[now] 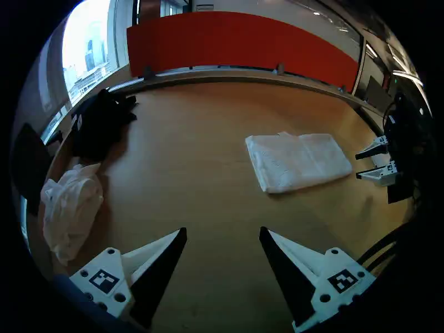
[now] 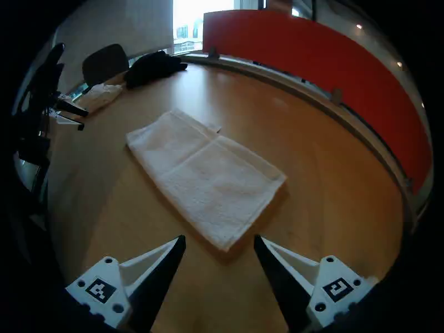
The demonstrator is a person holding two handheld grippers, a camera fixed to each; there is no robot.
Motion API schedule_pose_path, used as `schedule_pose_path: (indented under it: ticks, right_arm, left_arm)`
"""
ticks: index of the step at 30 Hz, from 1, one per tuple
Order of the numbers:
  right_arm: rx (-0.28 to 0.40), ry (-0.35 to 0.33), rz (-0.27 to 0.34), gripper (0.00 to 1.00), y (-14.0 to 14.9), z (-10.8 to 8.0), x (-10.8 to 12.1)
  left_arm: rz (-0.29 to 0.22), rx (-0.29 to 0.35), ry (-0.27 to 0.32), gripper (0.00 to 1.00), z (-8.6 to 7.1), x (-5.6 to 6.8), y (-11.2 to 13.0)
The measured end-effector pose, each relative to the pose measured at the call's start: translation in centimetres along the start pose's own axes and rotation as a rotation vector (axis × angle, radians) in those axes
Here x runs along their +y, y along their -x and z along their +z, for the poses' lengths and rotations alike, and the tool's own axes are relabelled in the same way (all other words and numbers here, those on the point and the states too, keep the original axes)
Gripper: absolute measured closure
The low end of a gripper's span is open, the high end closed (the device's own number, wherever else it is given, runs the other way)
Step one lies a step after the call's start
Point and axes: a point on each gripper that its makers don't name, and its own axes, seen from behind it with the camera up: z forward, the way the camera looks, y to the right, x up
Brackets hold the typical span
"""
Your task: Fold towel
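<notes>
A wooden table (image 1: pixel 194 183) is lying under both grippers. The right gripper (image 2: pixel 219 244) is hovering wide open just short of the folded towel (image 2: pixel 205 172). The left gripper (image 1: pixel 222 238), also wide open, is hanging well apart from it, and its view is catching a white heap (image 1: pixel 69 208), black cloth (image 1: pixel 100 122) and a red panel (image 1: pixel 244 44) beyond.

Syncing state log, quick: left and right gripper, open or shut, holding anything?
Left gripper: open, empty.
Right gripper: open, empty, at the towel corner.
</notes>
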Motion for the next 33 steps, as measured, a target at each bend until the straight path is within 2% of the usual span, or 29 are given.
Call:
schedule_pose_path:
  ticks: [6,15,19,21,30,33]
  right_arm:
    - [-0.029,-0.017,-0.033,0.25,0.6,0.3,0.1]
    - [-0.060,-0.035,-0.038,0.47,1.2,0.9,0.5]
    - [-0.071,-0.041,-0.036,0.59,1.5,1.1,0.6]
    - [-0.077,-0.041,-0.034,0.68,1.7,1.1,0.8]
    - [-0.087,-0.047,-0.035,0.70,2.1,1.5,0.9]
    - [-0.089,-0.053,-0.036,0.77,2.1,1.5,0.8]
  left_arm:
    - [-0.021,-0.008,-0.020,0.03,-1.0,-0.9,1.1]
    - [-0.043,-0.017,-0.045,0.03,-2.2,-2.3,2.3]
    - [-0.047,-0.020,-0.053,0.03,-2.4,-2.6,2.7]
    - [-0.047,-0.022,-0.055,0.03,-2.5,-2.8,2.8]
    - [-0.052,-0.028,-0.055,0.02,-2.6,-2.9,3.3]
    - [-0.051,-0.029,-0.055,0.03,-2.6,-2.8,3.3]
